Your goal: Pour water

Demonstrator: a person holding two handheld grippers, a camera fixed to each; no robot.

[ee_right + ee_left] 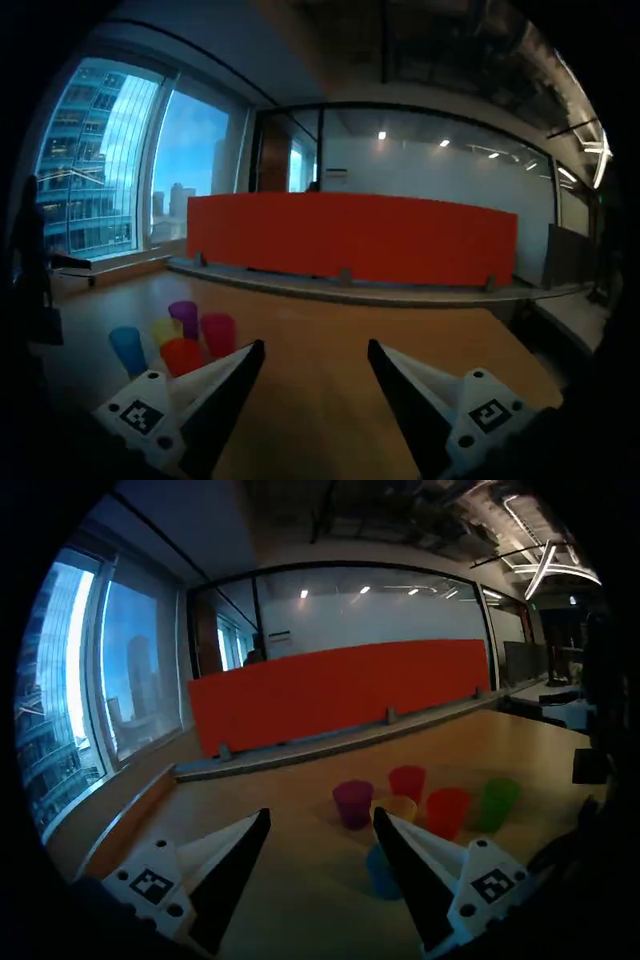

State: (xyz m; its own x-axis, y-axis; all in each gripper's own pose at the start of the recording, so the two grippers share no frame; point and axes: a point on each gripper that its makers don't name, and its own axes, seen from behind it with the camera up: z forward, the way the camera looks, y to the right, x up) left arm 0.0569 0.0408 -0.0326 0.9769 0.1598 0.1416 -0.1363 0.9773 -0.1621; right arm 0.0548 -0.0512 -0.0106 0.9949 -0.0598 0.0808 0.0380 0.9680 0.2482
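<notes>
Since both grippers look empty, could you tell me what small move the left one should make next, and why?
Probably ease the left gripper toward the blue cup, the nearest cup, partly hidden by one of its fingers. Its jaws stand open and empty, so a grasp likely precedes any pouring.

Layout, both gripper views: cups grouped on the table, divider panel behind them.

Left gripper view: the cup cluster (446, 812) stands on the table (304, 780) just ahead of my left gripper (320, 812), mostly to the right of its right finger. The nearest cup (382, 872) sits in front of the others, partly hidden behind that finger. The divider panel (336, 692) runs along the table's far edge, with the glass wall (376, 608) behind it and the windows (128, 664) at left. Right gripper view: the cluster lies left of my right gripper (314, 344), beyond its left finger; the panel stands across the far edge.
</notes>
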